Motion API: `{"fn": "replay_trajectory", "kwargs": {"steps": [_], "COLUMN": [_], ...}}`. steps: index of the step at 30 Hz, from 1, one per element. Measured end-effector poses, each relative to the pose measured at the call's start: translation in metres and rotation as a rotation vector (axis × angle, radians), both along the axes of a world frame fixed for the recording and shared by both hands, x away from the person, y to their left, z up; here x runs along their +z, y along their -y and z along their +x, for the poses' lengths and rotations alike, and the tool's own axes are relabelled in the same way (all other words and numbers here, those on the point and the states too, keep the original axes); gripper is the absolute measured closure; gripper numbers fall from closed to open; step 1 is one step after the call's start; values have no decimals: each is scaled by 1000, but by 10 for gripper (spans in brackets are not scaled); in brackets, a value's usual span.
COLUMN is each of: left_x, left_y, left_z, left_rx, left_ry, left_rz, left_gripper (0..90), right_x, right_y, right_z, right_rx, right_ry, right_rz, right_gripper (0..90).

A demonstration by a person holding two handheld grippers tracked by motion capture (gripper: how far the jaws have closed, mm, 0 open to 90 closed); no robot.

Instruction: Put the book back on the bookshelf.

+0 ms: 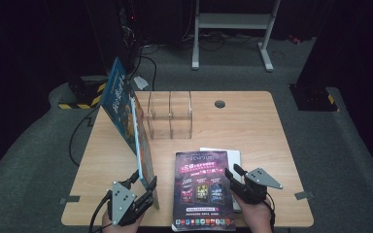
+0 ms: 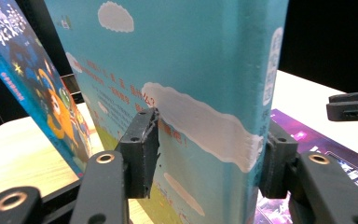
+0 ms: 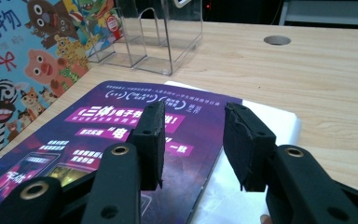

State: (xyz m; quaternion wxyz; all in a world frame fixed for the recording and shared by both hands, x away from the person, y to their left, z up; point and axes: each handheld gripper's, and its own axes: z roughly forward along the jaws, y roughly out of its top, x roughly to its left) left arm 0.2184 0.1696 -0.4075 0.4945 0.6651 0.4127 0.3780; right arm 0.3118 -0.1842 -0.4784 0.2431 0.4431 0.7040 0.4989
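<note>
While the left gripper (image 1: 143, 191) clamps its jaws on the upright blue book (image 2: 205, 84) at the tabletop's (image 1: 252, 121) near left, the right gripper (image 3: 193, 140) hovers part-open, empty, over the purple magazine (image 3: 121, 135).

Two upright picture books (image 1: 126, 109), one purple magazine (image 1: 202, 189), one clear holder (image 1: 170, 115)

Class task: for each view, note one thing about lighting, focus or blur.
High view: the wooden table is lit, its surroundings near black. Left gripper view: the blue picture book is sharp, background dark. Right gripper view: the purple magazine is readable, the clear acrylic holder shows faint reflections.
</note>
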Motion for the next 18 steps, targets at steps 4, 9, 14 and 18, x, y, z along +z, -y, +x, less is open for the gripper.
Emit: {"fn": "replay_trajectory", "kwargs": {"steps": [4,9,14,18], "left_x": [1,1,2,2], "left_y": [-4,-11,-19,-27], "left_z": [-3,-5,-4,-4], "left_rx": [11,21,28,31], "left_ry": [-4,-4,-9,-15], "left_rz": [9,16,12,9], "left_gripper": [508,554,604,641], "right_x": [2,3,3,4], "right_y": [2,6,6,5], "right_z": [5,11,14,15], "right_rx": [-4,-14,-14,-9], "right_ry": [3,-2,-6,-7], "right_rz": [5,19,28,36], "right_gripper": [586,583,583,590]}}
